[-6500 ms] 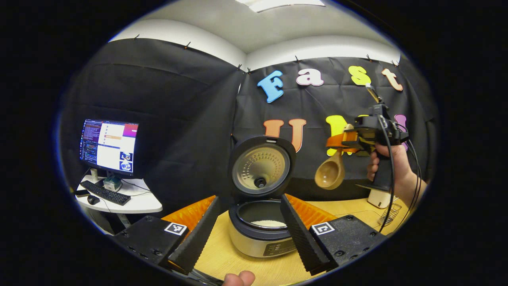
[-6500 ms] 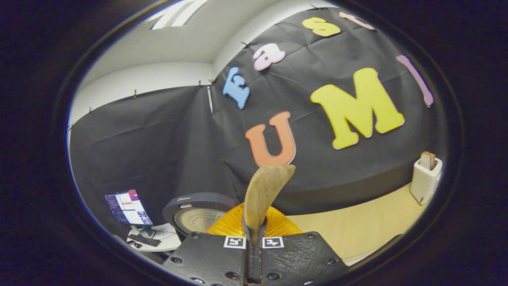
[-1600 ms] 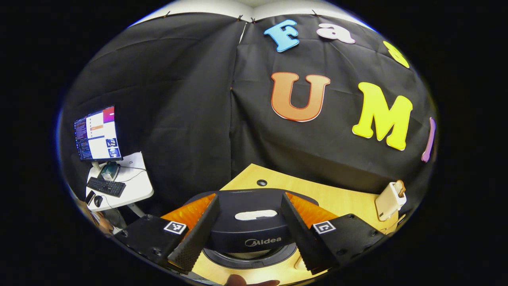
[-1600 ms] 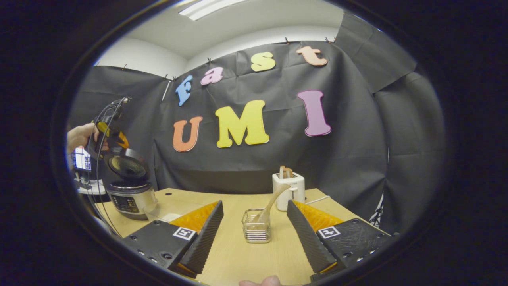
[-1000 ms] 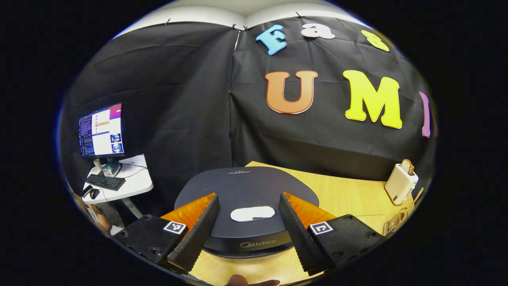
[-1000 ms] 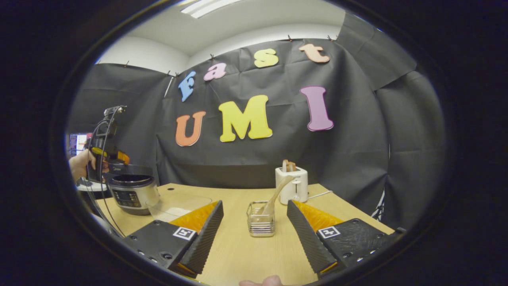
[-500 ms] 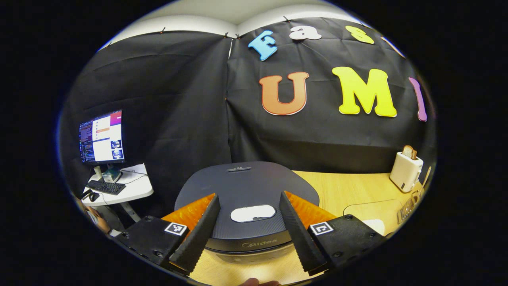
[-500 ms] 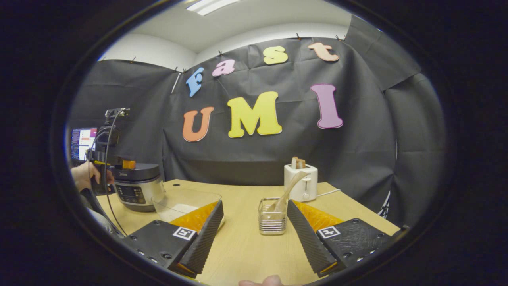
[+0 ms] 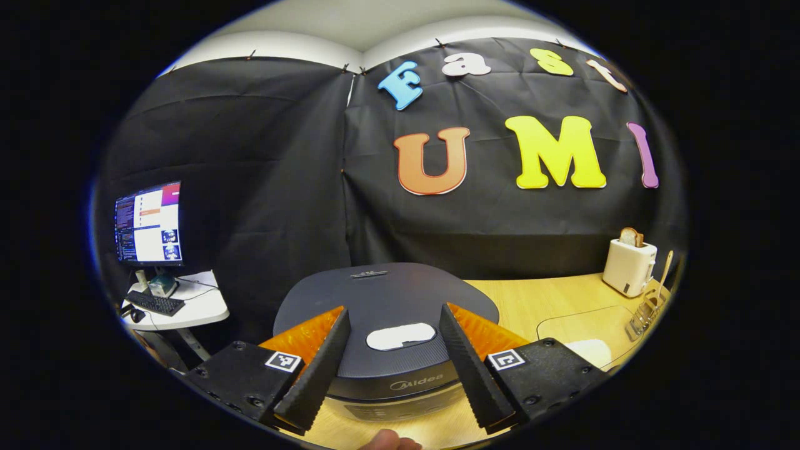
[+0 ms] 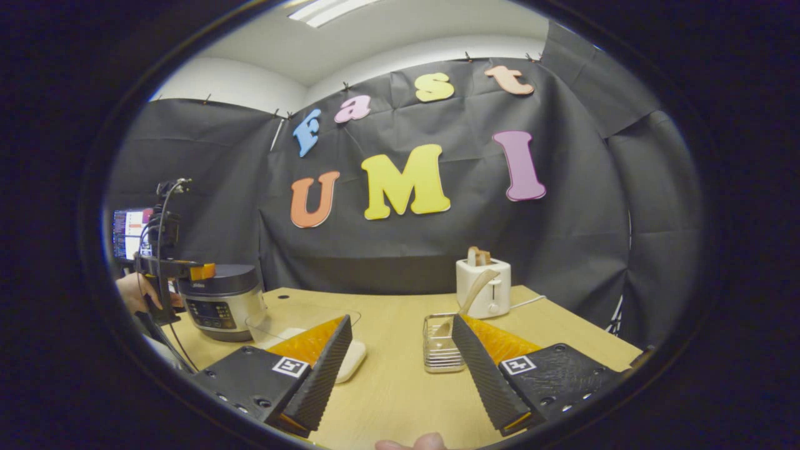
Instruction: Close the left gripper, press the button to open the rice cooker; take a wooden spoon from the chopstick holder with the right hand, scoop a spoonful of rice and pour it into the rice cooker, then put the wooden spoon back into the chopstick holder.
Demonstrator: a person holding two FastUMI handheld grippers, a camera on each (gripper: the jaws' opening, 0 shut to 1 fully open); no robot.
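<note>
Nearest, left gripper point(image 9: 390, 359): spread wide, empty, fingers flanking the shut rice cooker point(image 9: 387, 306) lid; its pale button point(image 9: 400, 335) lies dead ahead between them.
Right gripper point(image 10: 400, 369): wide apart, empty, above the counter point(image 10: 400, 387).
Beyond it: chopstick holder point(image 10: 439, 350) just ahead, beside the right finger.
Wooden spoon point(image 10: 475, 289): in the holder, handle leaning up and right.
Nearer hand: right, by my reading.

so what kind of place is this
Likely a staged recording booth, not a home kitchen: black cloth wall, a wooden table with rice cooker and toaster, and a computer monitor alongside.
</note>
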